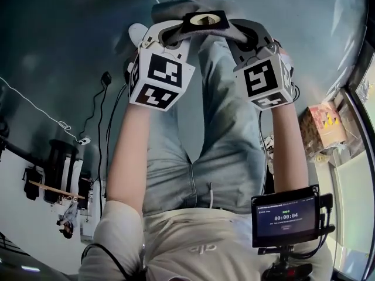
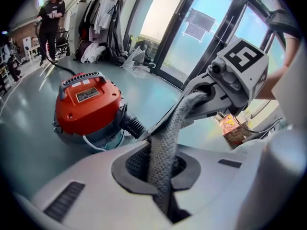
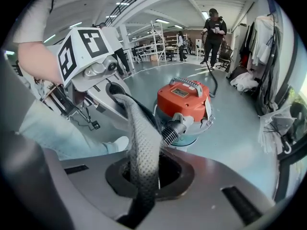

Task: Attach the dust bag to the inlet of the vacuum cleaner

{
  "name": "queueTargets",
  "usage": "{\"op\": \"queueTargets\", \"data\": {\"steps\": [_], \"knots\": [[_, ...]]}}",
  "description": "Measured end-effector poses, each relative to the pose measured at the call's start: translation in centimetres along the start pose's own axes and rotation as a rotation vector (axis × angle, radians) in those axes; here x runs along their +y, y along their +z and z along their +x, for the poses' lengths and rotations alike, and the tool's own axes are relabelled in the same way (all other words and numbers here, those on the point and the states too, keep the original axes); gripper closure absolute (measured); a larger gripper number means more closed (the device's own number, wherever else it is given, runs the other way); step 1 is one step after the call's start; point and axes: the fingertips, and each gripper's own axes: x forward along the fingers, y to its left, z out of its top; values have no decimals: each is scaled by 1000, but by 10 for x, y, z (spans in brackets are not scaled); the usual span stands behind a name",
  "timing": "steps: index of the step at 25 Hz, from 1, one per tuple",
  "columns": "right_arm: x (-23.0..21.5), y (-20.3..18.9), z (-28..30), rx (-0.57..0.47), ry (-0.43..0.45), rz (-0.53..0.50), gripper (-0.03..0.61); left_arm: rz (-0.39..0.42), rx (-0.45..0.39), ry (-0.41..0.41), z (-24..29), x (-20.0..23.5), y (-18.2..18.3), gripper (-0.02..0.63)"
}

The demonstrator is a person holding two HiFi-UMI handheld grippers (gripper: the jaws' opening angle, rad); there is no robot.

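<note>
I am at the carrying step. My left gripper [image 1: 170, 36] and right gripper [image 1: 249, 37] are each clamped on the grey cloth of the dust bag [image 2: 165, 138], which hangs stretched between them above the floor. Its cardboard collar [image 1: 205, 20] faces up toward me. The red vacuum cleaner [image 3: 184, 107] sits on the floor just beyond, apart from the bag, with its ribbed inlet [image 3: 171, 131] pointing my way. Next, I judge, I must turn the collar's hole to face the inlet and push it on squarely.

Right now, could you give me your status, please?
Left gripper and right gripper shut on dust bag. Vacuum cleaner apart on floor, bag unattached. Nothing seen in between.
</note>
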Motion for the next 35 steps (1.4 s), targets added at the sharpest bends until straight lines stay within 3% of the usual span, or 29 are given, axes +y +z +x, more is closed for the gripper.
{"op": "queueTargets", "data": {"steps": [6, 10, 15, 20, 25, 29, 32, 35], "knots": [[-19, -47, 69, 36, 43, 32, 560, 28, 73, -12, 76, 20, -30, 598], [-32, -57, 100, 8, 54, 77, 560, 21, 42, 15, 104, 38, -34, 598], [-57, -60, 120, -3, 55, 59, 560, 60, -14, 41, 126, 51, -29, 598], [-66, -53, 121, -45, 157, -35, 560, 130, -6, -76, 132, 53, -25, 598], [-65, -41, 109, -42, 212, -154, 560, 201, 21, -79, 112, 54, -18, 598], [-59, -40, 105, -43, 265, -118, 554, 124, -13, -132, 111, 53, -20, 598], [-54, -45, 95, -25, 284, -183, 528, -3, -28, -196, 116, 56, -18, 598], [-58, -54, 76, -43, 315, -194, 528, -59, -19, -216, 124, 55, -22, 598]]}}
